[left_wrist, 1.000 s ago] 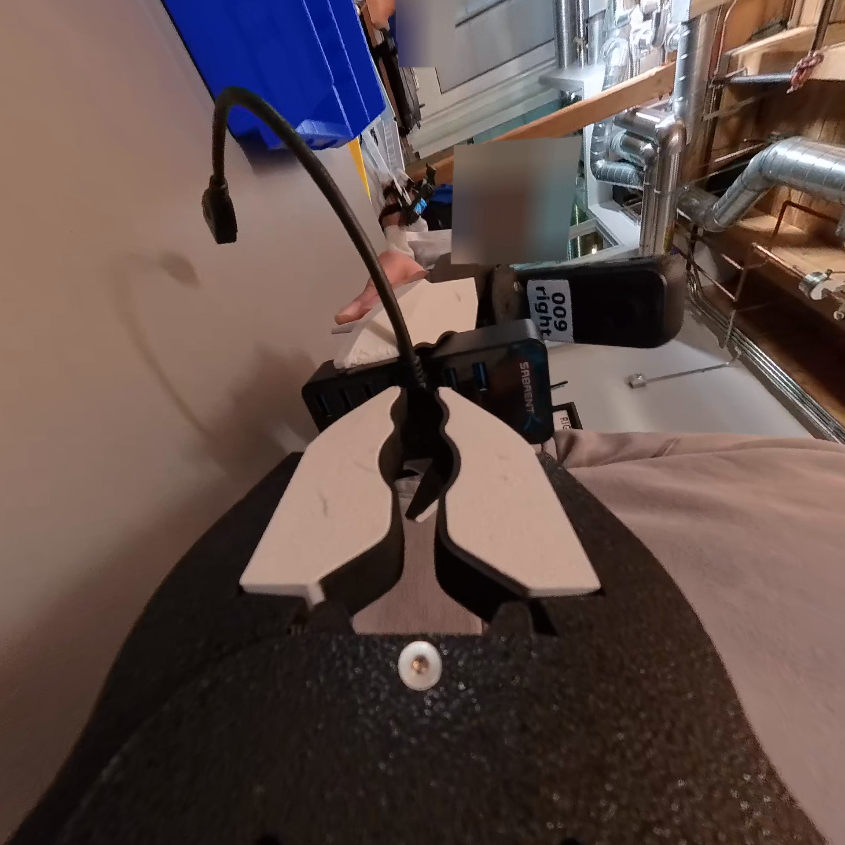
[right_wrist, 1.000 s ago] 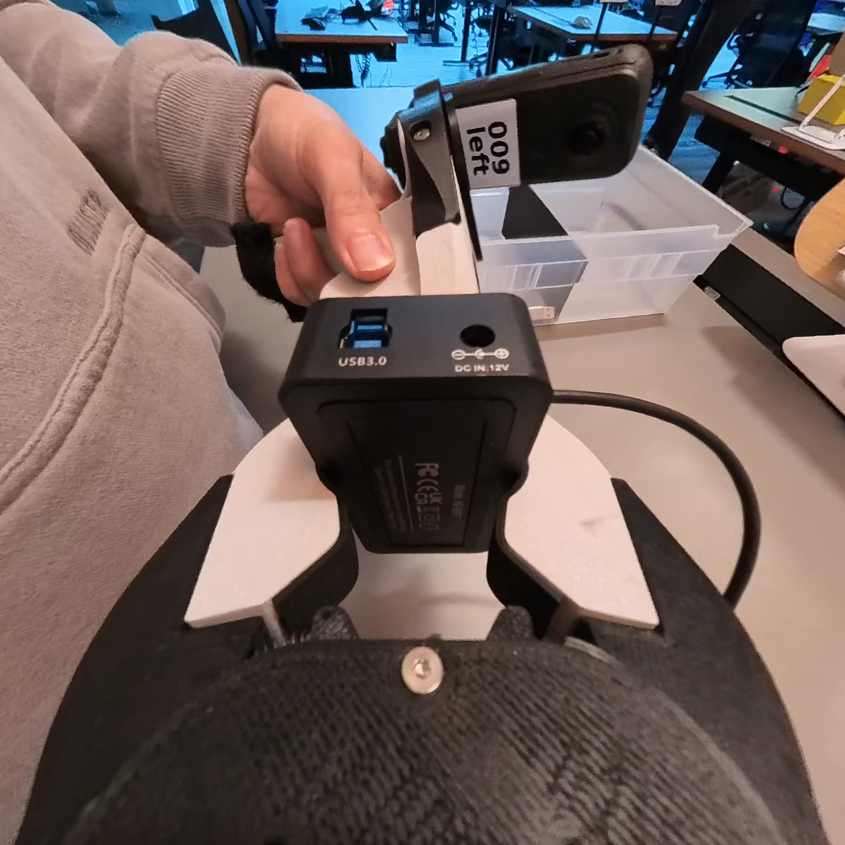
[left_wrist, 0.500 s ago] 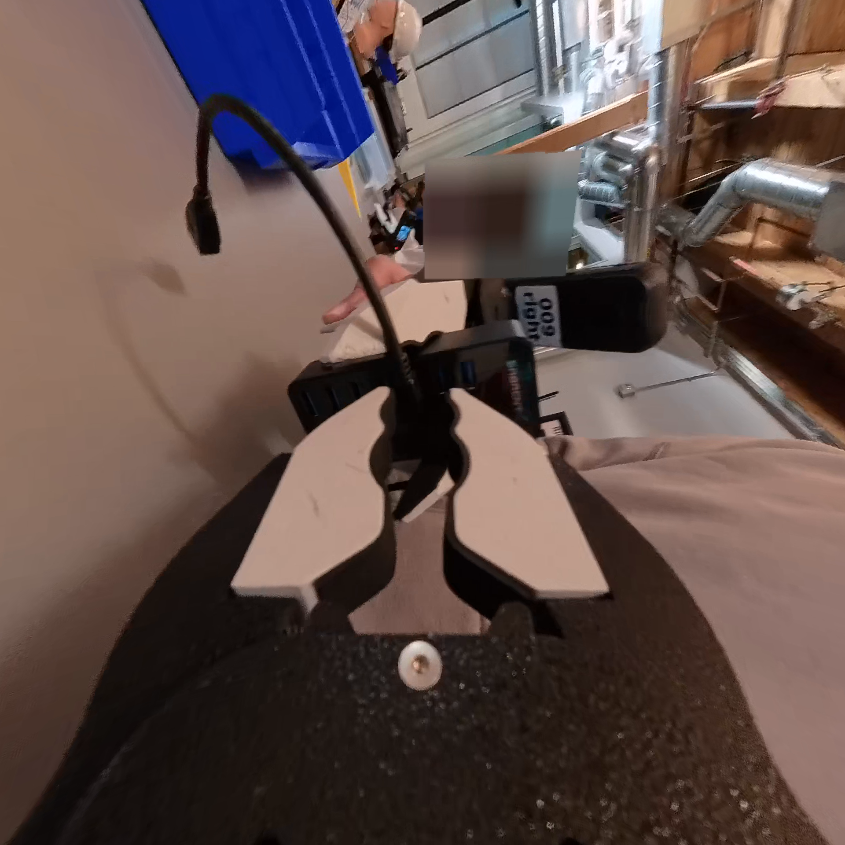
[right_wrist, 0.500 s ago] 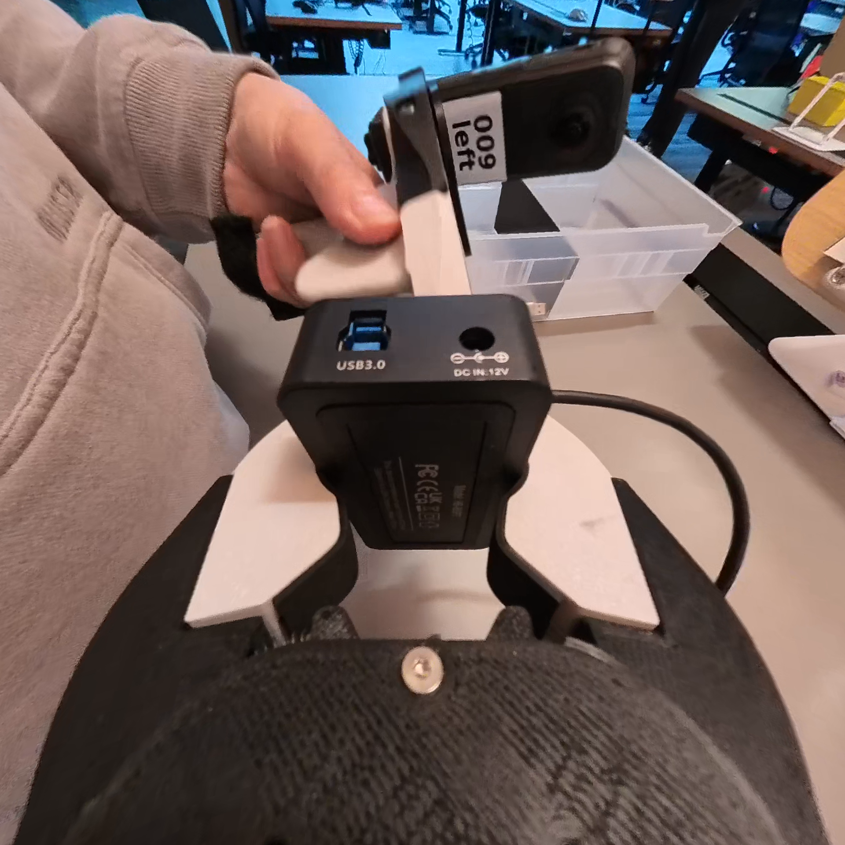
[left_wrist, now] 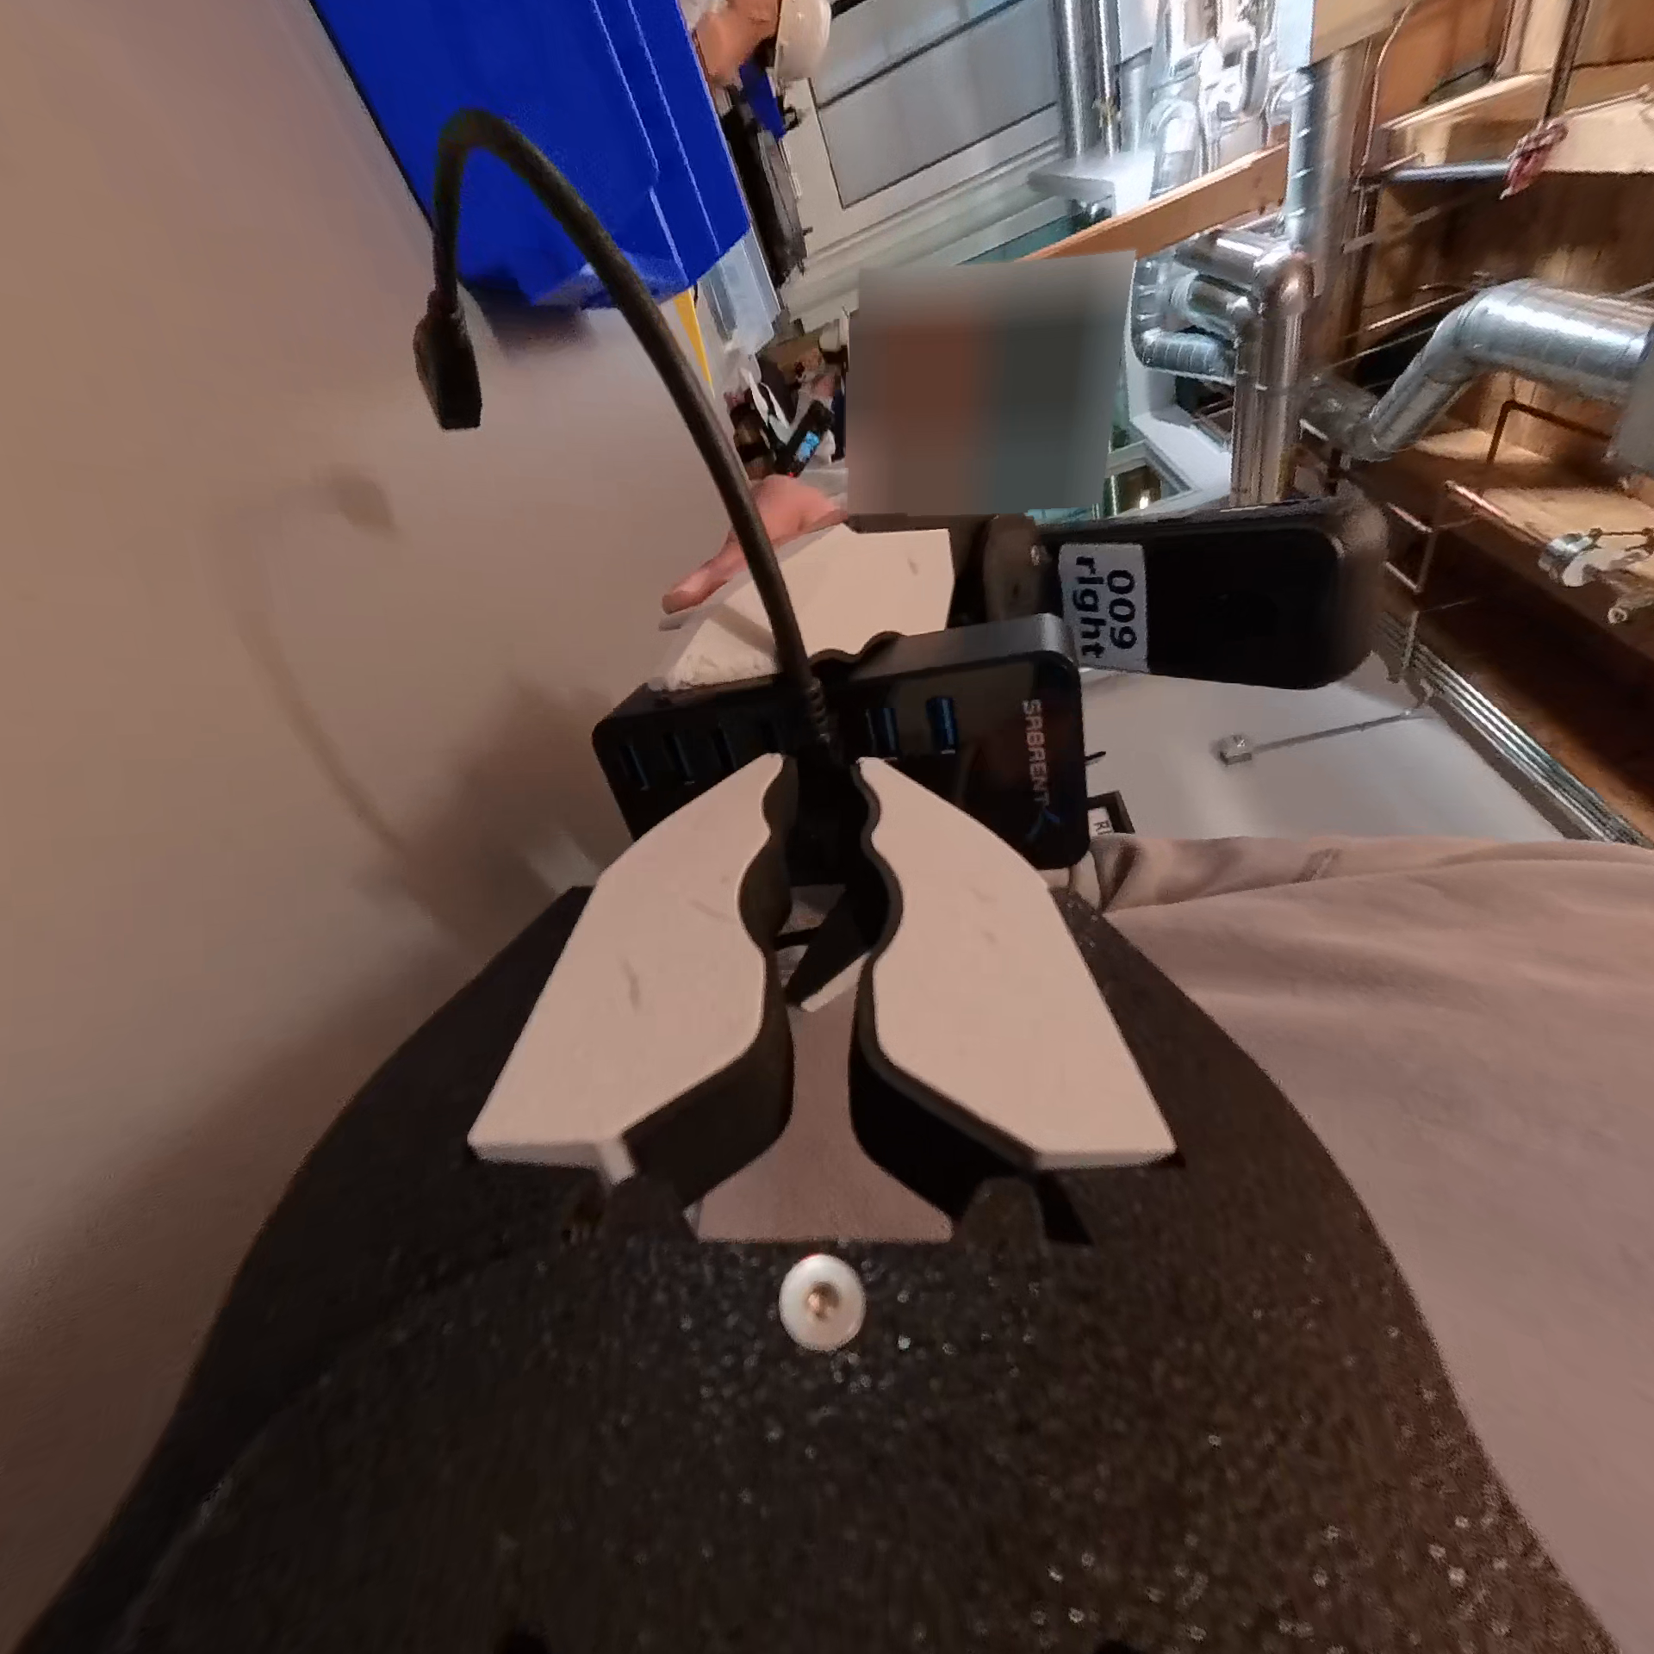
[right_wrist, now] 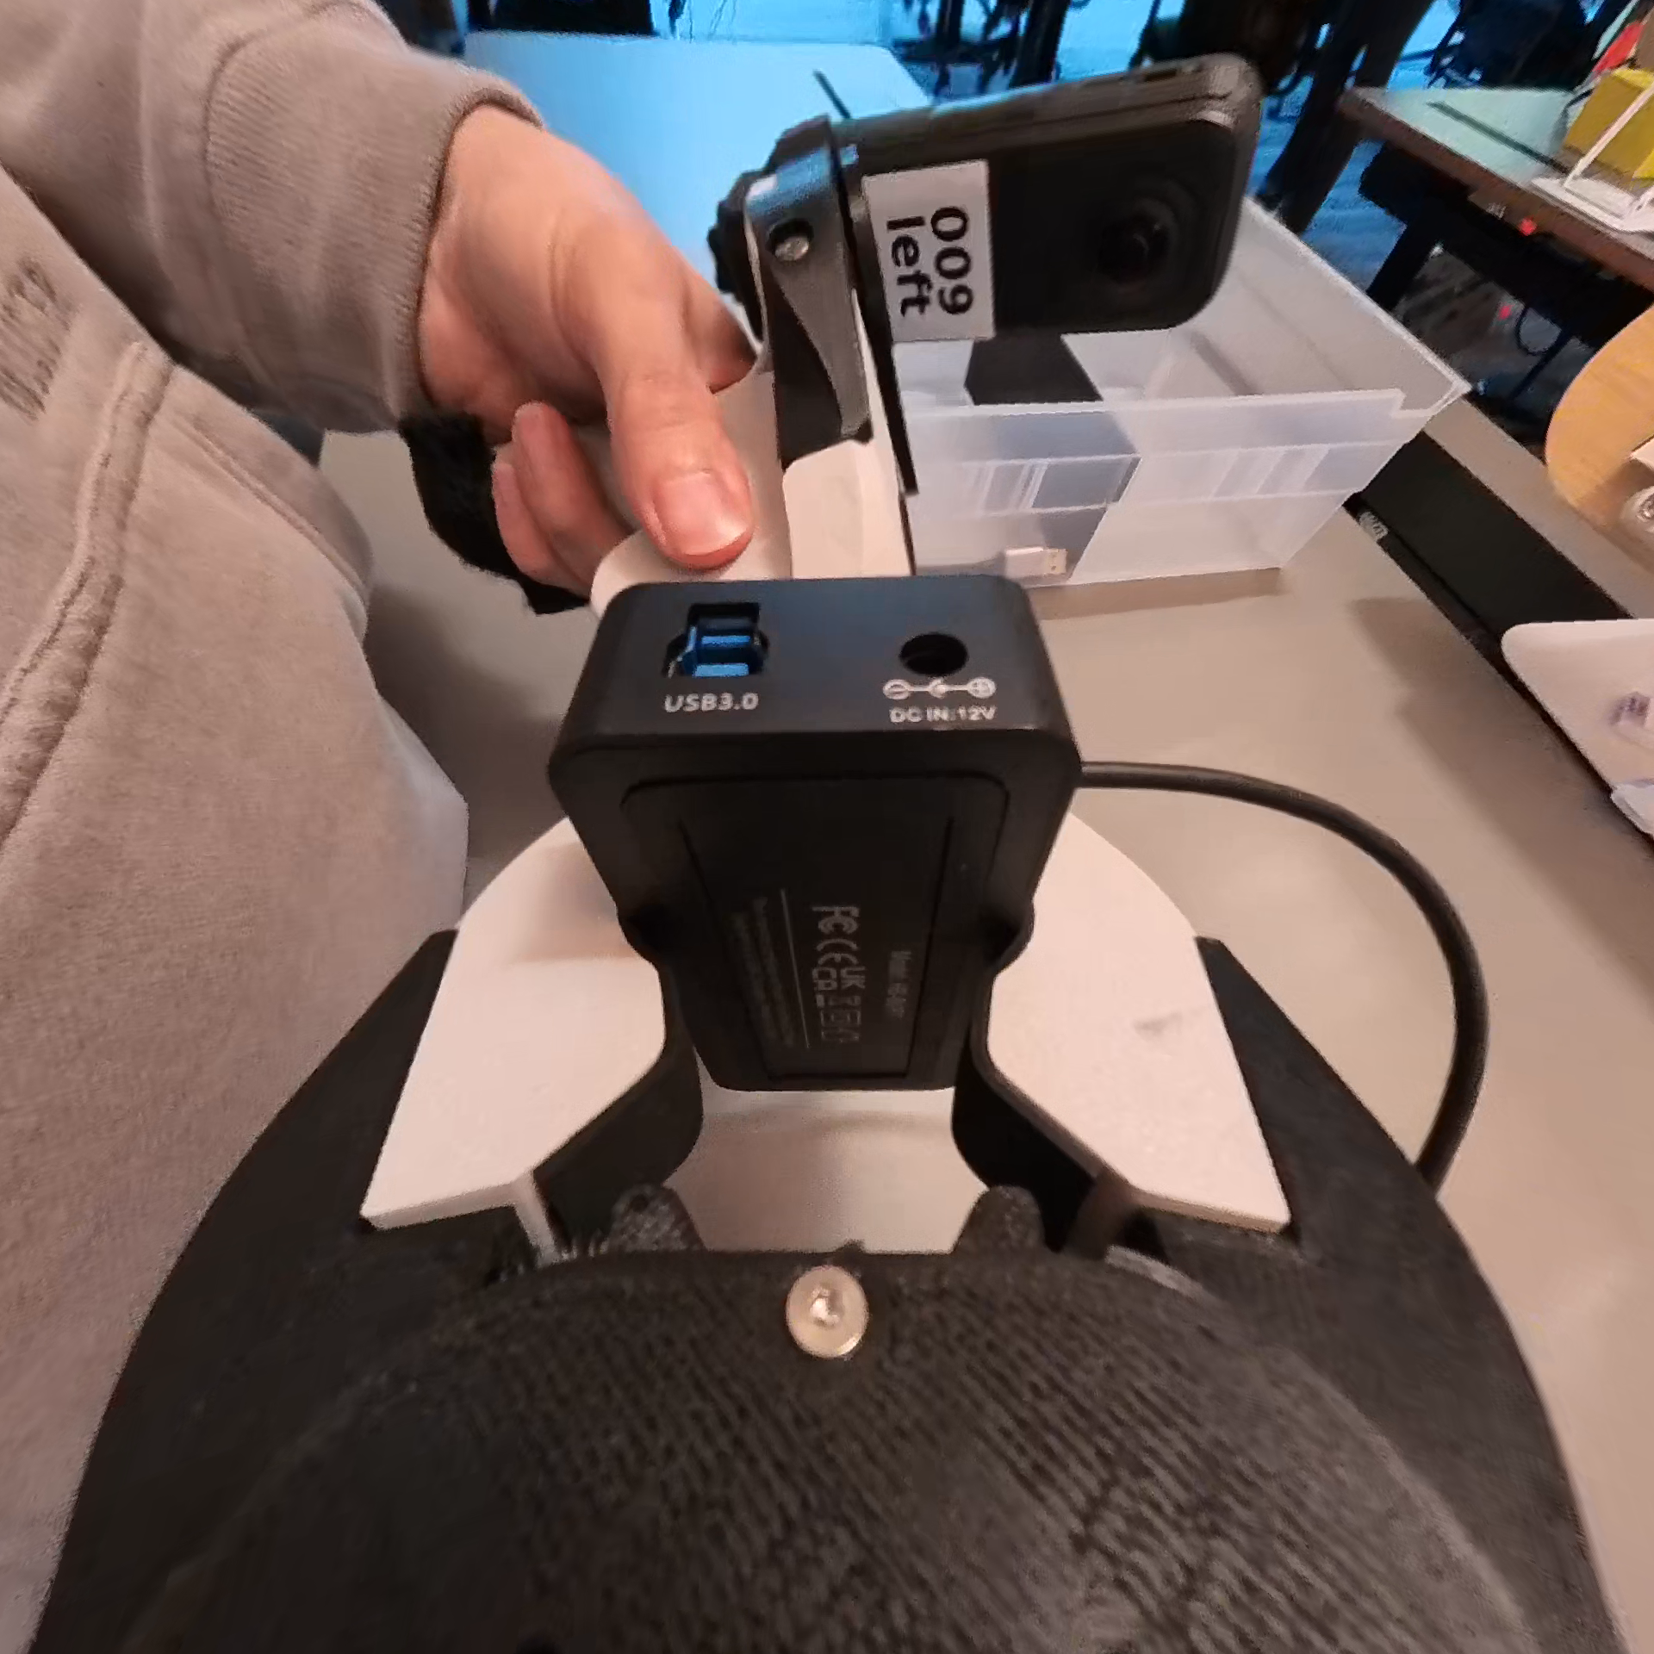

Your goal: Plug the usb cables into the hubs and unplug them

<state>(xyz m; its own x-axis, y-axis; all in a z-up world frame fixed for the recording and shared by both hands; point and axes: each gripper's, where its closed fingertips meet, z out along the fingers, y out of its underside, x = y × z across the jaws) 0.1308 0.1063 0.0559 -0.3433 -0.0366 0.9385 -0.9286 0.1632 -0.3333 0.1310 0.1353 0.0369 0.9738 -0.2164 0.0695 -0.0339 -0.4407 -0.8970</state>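
Note:
My right gripper (right_wrist: 828, 931) is shut on a black USB hub (right_wrist: 814, 805) and holds it above the table, its end with a blue port and a round socket facing away. In the left wrist view the hub (left_wrist: 976, 743) shows its row of blue ports. My left gripper (left_wrist: 819, 779) is shut on the plug of a black USB cable (left_wrist: 689, 376) right at the hub's port row. The cable arcs up and left, and its free connector (left_wrist: 447, 367) hangs in the air. The cable also loops to the right in the right wrist view (right_wrist: 1396, 904).
A clear plastic bin (right_wrist: 1190, 456) stands on the grey table (right_wrist: 1342, 716) behind the hub. A blue crate (left_wrist: 573, 143) sits farther back. The person's grey sleeve (right_wrist: 179, 626) fills the left side, and a hand (right_wrist: 582, 358) holds the left gripper.
The left gripper with the plug has shifted slightly against the hub; the cable's free end has swung a little. The right gripper still holds the hub.

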